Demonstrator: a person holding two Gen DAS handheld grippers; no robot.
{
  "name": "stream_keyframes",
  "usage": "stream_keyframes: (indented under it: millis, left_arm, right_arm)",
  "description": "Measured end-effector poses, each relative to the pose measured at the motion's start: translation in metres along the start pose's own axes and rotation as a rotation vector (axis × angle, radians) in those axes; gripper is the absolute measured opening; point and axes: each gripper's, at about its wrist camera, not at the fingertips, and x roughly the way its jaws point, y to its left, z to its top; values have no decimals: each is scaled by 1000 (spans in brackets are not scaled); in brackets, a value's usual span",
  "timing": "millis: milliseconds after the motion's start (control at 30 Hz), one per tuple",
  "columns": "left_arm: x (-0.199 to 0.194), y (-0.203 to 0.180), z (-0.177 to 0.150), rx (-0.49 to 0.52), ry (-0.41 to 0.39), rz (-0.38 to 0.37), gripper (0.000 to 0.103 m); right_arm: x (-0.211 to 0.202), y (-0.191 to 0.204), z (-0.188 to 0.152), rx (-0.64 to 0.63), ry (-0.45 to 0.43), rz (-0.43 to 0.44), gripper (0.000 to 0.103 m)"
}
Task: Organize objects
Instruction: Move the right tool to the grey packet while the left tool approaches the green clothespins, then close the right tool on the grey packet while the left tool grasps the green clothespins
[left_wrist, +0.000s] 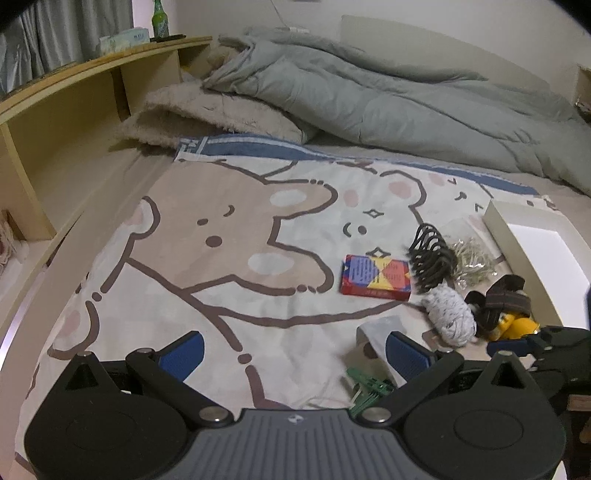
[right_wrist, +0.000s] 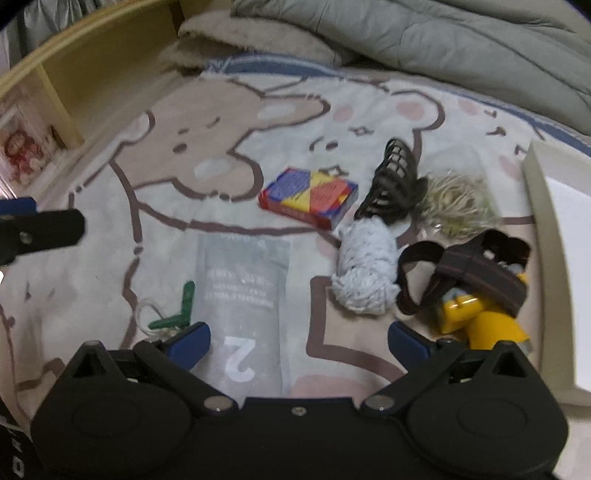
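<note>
Both grippers are seen with jaws spread wide and nothing held: the left gripper (left_wrist: 295, 354) low in its frame, the right gripper (right_wrist: 299, 341) over a grey pouch (right_wrist: 242, 314) at lower centre. A green clip (right_wrist: 177, 312) lies just left of the pouch. Right of centre, a red box (right_wrist: 308, 199), a ball of yarn (right_wrist: 364, 273) and a yellow headlamp (right_wrist: 480, 314) are spread on the bear-print sheet (right_wrist: 110, 258), near a white tray (right_wrist: 543, 229) at the right edge.

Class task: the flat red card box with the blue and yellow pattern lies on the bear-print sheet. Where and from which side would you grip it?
Grip the flat red card box across its two long edges, coming from above. It lies flat, so only its thin sides offer opposing faces, and the black mesh hair clip crowds its right end. The right gripper, open wide, probably spans it.
</note>
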Motion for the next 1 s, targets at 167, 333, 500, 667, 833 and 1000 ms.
stream_keyframes:
  millis: [167, 333, 500, 667, 833, 1000]
  left_arm:
    - [4, 2, -3, 35, 9, -39, 103]
    - [11, -4, -8, 112, 39, -69, 103]
    - [14, -20, -18, 268, 41, -132, 95]
    - [26, -38, -33, 402, 113, -182, 78]
    - [39, -51, -42, 464, 160, -215, 73]
    - [51, -58, -42, 478, 193, -235, 59]
  right_arm:
    - [21, 7, -5, -23, 77, 31, 103]
    - [32, 7, -8, 17, 142, 24, 83]
    - [25, 4, -5, 9, 134, 12, 64]
    - [16, -3, -6, 7, 134, 11, 60]
    - [5, -3, -12, -67, 148, -13, 60]
    - [-4, -3, -23, -133, 165, -21, 60]
